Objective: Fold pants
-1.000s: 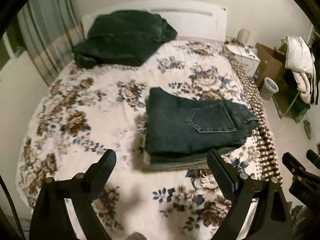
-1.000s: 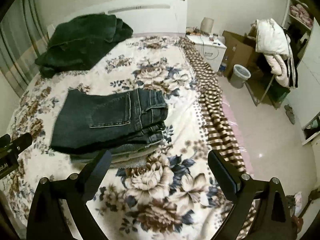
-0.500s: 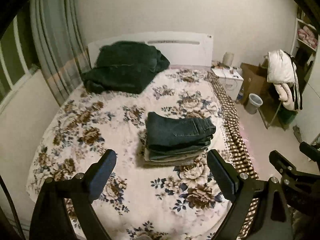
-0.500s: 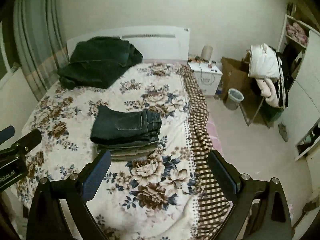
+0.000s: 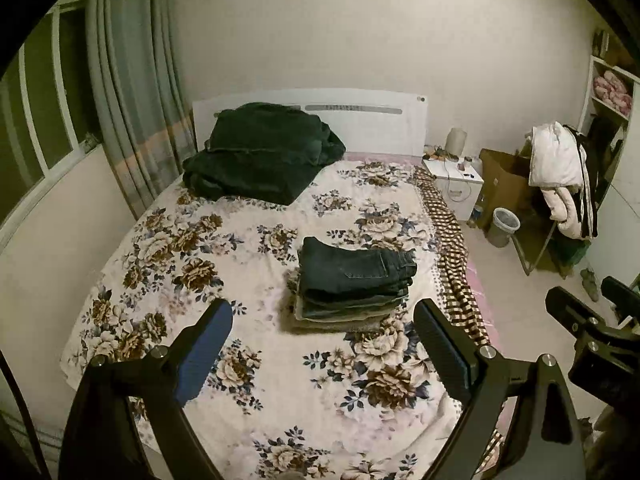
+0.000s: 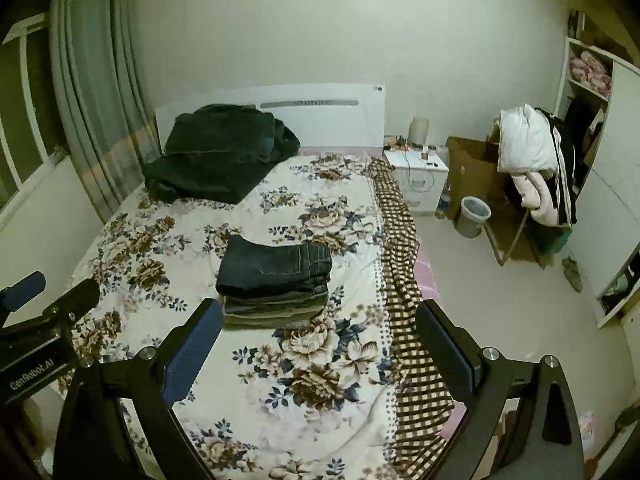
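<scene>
A stack of folded pants [image 5: 354, 284] with dark blue jeans on top lies on the floral bed [image 5: 224, 264], right of its middle; it also shows in the right wrist view [image 6: 276, 280]. A heap of dark unfolded pants [image 5: 260, 152] lies by the headboard, also in the right wrist view [image 6: 220, 152]. My left gripper [image 5: 322, 324] is open and empty, well back from the stack. My right gripper [image 6: 318, 322] is open and empty, also well back. The right gripper shows at the right edge of the left wrist view [image 5: 592, 320].
A checked blanket [image 6: 404, 280] hangs down the bed's right side. A white nightstand [image 6: 416, 176], a cardboard box [image 6: 476, 168], a bin [image 6: 474, 216] and a rack with clothes [image 6: 532, 160] stand on the right. Curtains [image 5: 128, 112] and a window are on the left.
Both grippers have pulled far back and up from the folded stack, so the whole bed and room now show. Both stay open and empty. The stack has not moved.
</scene>
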`<state>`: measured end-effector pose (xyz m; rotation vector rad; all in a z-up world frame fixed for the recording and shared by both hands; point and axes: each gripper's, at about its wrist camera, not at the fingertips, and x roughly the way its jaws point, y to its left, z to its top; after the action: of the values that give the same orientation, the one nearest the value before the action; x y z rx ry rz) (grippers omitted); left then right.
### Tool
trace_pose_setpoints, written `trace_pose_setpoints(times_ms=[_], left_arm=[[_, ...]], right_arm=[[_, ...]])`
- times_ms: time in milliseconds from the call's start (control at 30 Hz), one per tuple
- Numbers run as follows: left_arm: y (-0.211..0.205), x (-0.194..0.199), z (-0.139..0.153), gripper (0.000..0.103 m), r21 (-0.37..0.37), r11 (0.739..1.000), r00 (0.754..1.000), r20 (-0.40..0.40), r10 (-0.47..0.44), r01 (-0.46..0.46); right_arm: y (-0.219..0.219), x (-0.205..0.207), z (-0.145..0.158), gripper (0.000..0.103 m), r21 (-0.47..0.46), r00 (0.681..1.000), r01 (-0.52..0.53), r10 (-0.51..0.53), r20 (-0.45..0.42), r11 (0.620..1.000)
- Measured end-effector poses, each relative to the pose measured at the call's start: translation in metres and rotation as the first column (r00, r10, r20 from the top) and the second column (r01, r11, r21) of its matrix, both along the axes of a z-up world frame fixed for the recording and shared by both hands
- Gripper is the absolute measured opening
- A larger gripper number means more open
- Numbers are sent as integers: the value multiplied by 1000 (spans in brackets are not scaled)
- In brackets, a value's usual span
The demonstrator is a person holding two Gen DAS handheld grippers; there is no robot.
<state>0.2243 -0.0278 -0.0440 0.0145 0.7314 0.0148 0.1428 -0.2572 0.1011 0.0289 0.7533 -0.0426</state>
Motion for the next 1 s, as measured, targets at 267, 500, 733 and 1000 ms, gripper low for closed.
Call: trace_pose_setpoints(times_ms=[267,500,733,1000], left_arm=[[0,-11,9,93,32,999,999,36,31,-32],[-4,-13,10,103,37,999,999,43,33,-35],[-6,-16,11,103,47,998,998,41,41,-43],[-5,-17,13,103,48,998,997,55,46,-49]], right_arm=[[0,-15,24,102,4,999,-9,9,32,1000],[1,-4,15,103,6,1000,-19,19,12,1000],[-3,1,8,103,7,1000,-16,16,5,1000],[-3,1,4,103,9,1000,-12,12,11,1000]])
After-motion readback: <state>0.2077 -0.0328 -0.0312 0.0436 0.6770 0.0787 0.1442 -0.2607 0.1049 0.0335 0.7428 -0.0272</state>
